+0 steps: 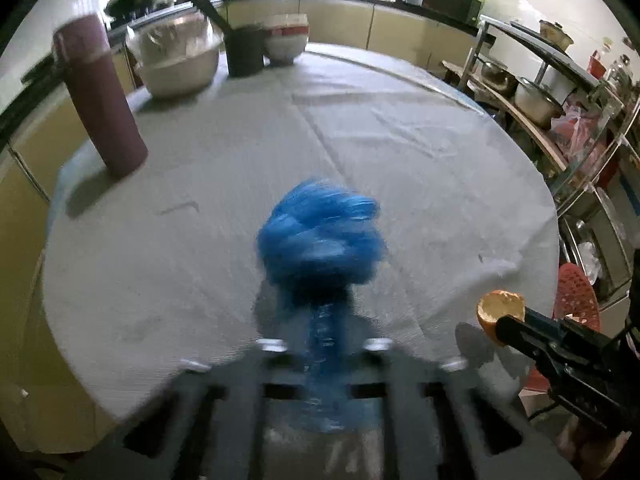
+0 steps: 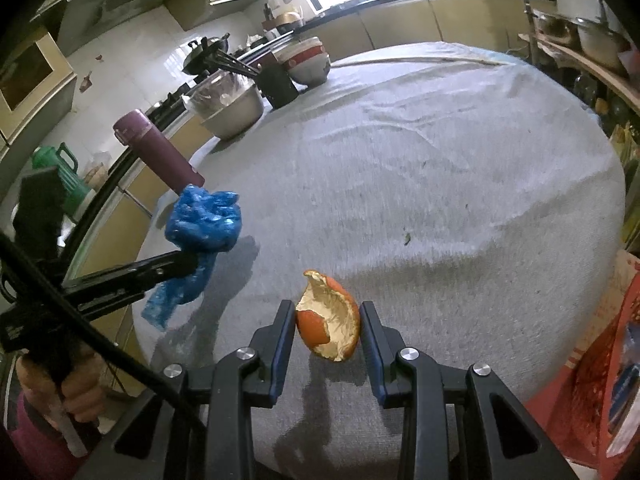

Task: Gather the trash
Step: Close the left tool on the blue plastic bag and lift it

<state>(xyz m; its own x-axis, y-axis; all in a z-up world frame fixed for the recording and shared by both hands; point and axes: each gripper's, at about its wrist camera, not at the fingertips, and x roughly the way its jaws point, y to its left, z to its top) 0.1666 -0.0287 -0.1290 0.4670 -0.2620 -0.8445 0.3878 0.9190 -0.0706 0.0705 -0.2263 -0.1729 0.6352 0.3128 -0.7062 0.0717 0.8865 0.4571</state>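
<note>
A: What has the left gripper (image 2: 192,266) got?
B: Its jaws are clamped on a crumpled blue plastic bag (image 2: 204,222), lifted clear of the worktop (image 2: 440,184). In the left wrist view the bag (image 1: 320,236) bulges out just ahead of the fingers, blurred.

A: And the right gripper (image 2: 328,320)?
B: Its jaws pinch an orange peel (image 2: 330,326) from both sides, pith facing up, just above the cloth. From the left wrist camera that peel (image 1: 502,308) sits at about four o'clock.

A: Anything else on the worktop?
B: A purple flask (image 1: 100,96) stands at ten o'clock, with a covered metal bowl (image 1: 180,60), a dark utensil holder (image 1: 244,50) and stacked bowls (image 1: 286,40) towards twelve
</note>
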